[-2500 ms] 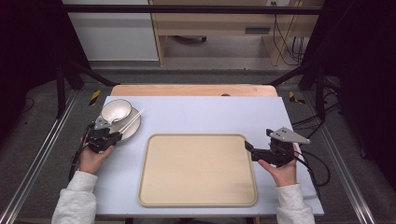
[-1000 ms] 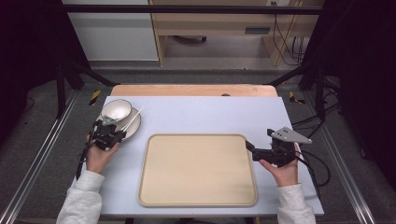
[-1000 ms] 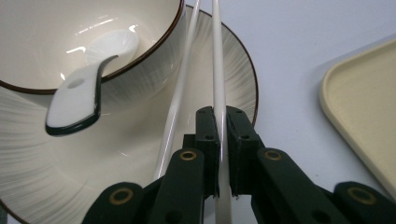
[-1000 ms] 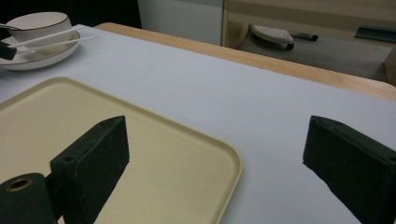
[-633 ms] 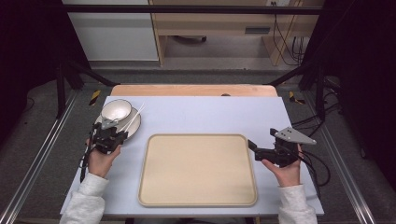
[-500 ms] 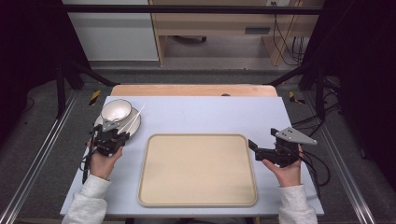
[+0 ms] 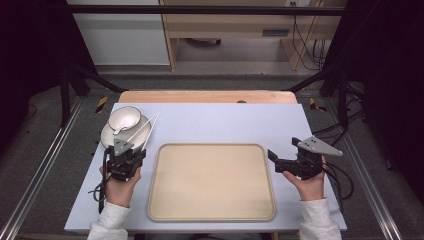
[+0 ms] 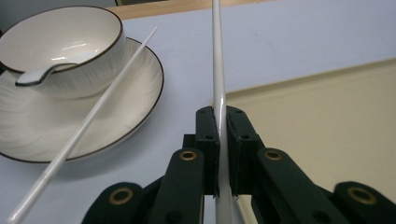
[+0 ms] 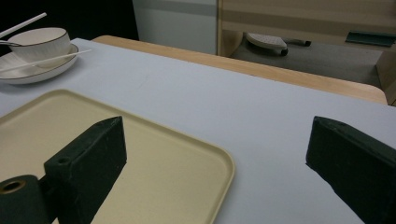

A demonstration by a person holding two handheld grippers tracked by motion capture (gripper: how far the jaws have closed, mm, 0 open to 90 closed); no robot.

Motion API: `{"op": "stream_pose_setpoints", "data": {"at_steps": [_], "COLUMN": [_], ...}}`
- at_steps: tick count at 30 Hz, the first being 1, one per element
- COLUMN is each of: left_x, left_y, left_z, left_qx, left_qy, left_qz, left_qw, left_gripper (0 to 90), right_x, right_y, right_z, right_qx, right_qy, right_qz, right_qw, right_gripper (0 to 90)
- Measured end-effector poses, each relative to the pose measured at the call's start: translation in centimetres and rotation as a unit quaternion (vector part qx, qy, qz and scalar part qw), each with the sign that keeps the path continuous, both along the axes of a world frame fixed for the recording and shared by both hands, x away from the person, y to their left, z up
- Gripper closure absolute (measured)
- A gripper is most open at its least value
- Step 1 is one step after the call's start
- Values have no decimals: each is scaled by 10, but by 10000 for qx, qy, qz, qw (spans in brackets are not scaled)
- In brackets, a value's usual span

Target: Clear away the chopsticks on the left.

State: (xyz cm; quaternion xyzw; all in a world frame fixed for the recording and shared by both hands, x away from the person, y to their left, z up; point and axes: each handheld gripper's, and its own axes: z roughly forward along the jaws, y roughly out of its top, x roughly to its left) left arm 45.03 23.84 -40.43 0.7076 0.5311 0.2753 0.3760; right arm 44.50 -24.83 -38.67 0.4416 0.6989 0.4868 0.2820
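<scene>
Pale blue-grey sheet covers the table [image 7: 210, 120], with a strip of bare wood showing along its far edge. Smack in the middle sits a beige tray [image 7: 212, 182], nothing on it. Beyond the table there's grey floor, a white cabinet and a wooden bench with cables hanging down; dark on both sides.

Off the tray's far left corner is a white saucer [image 7: 107, 135] with a dark-rimmed bowl [image 7: 124, 118] on it. A spoon handle [image 8: 35, 75] pokes over the bowl's rim, rest of it hidden inside. One white chopstick [image 8: 88, 123] lies across the saucer.

The left gripper [image 8: 219, 140], just left of the tray, is clamped tight on the second chopstick [image 8: 218, 70], which points away toward the far side; its near end is cut off by the frame. The right gripper [image 7: 274, 157] hovers at the tray's right edge, jaws spread wide, holding nothing.
</scene>
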Motion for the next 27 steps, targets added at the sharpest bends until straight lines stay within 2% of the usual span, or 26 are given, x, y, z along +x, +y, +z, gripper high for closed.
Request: {"op": "stream_pose_setpoints", "data": {"at_steps": [7, 9, 10, 21, 26, 27], "left_x": [-13, -20, -20, -43, -51, -51], "left_y": [-14, -18, -18, -36, -45, -45], "left_z": [-3, -5, -5, -28, -47, -47], "left_qx": [8, -188, -188, -516, -544, -544], "left_qy": [-57, -102, -102, -105, 20, 20], "left_qz": [151, 235, 235, 492, 557, 557], "left_qw": [9999, 9995, 9995, 9974, 9970, 9970], "left_gripper": [845, 845, 845, 845, 845, 845], "right_x": [-1, -1, -1, -1, 0, 0], "right_y": [-2, -2, -2, 0, 2, 2], "right_z": [1, 1, 1, -1, -2, -2], "right_qx": [48, 54, 54, 53, 30, 31], "right_qy": [-30, -23, -23, 19, 53, 53], "right_qz": [-8, -11, -11, 35, 59, 61], "right_qw": [10000, 10000, 10000, 10000, 10000, 10000], "right_gripper": [56, 57, 57, 59, 59, 59]}}
